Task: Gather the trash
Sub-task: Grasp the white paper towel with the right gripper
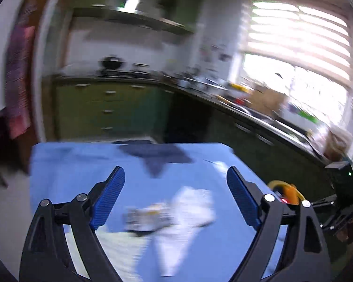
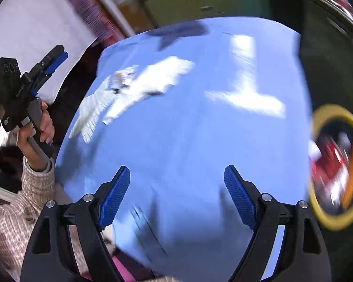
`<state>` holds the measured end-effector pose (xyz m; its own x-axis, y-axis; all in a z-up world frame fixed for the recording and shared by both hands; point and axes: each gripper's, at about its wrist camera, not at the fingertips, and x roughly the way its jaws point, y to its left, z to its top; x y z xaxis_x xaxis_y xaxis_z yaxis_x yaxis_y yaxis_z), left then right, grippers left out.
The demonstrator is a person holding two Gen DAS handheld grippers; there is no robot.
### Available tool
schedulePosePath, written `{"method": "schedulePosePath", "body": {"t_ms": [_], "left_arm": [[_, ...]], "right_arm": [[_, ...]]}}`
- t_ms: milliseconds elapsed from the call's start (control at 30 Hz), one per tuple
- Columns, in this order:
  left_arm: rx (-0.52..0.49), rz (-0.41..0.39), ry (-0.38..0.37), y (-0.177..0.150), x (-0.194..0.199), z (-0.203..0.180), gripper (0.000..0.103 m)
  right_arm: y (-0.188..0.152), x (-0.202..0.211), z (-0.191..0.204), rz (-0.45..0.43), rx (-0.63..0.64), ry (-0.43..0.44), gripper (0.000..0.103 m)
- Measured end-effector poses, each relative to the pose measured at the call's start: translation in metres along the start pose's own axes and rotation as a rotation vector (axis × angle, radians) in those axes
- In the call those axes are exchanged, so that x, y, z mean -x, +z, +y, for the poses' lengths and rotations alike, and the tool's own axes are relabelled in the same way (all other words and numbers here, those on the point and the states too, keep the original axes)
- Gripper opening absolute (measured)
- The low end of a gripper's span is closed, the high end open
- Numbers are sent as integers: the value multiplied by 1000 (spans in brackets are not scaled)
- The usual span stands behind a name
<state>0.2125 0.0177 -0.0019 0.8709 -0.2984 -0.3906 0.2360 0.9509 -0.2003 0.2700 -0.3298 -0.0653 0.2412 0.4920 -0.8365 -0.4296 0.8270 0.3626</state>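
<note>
A table with a blue cloth [image 1: 87,171] fills both views, which are motion-blurred. White crumpled paper trash [image 1: 188,213] and a small printed wrapper [image 1: 146,216] lie on it between my left gripper's [image 1: 175,197] open, empty fingers. In the right wrist view the same paper [image 2: 150,82] lies at the far left of the cloth [image 2: 188,141]. My right gripper [image 2: 176,197] is open and empty above the cloth. A yellow-rimmed bin [image 2: 336,166] holding red and white trash stands at the table's right edge; it also shows in the left wrist view [image 1: 287,192].
A dark cloth [image 1: 157,155] lies at the table's far edge. Green kitchen cabinets [image 1: 106,108] and a cluttered counter [image 1: 247,108] stand beyond, under a bright window. The left gripper [image 2: 56,58], held by a hand, shows at the left of the right wrist view.
</note>
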Motion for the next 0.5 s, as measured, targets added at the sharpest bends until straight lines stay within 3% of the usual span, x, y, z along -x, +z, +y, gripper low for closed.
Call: {"method": "schedulePosePath", "body": {"t_ms": [67, 200, 300, 400, 500], "left_arm": [[76, -23, 36, -4, 5, 33, 84], [139, -61, 98, -15, 10, 60, 84], [141, -74, 137, -20, 11, 65, 86], [166, -39, 119, -24, 1, 69, 87], [195, -19, 101, -27, -1, 80, 87]], "right_arm": [[27, -24, 17, 11, 47, -12, 83], [81, -84, 39, 57, 145, -99, 83], [101, -113, 32, 89, 140, -159, 83], [112, -129, 27, 116, 123, -173, 82], [113, -137, 32, 116, 148, -199, 70]]}}
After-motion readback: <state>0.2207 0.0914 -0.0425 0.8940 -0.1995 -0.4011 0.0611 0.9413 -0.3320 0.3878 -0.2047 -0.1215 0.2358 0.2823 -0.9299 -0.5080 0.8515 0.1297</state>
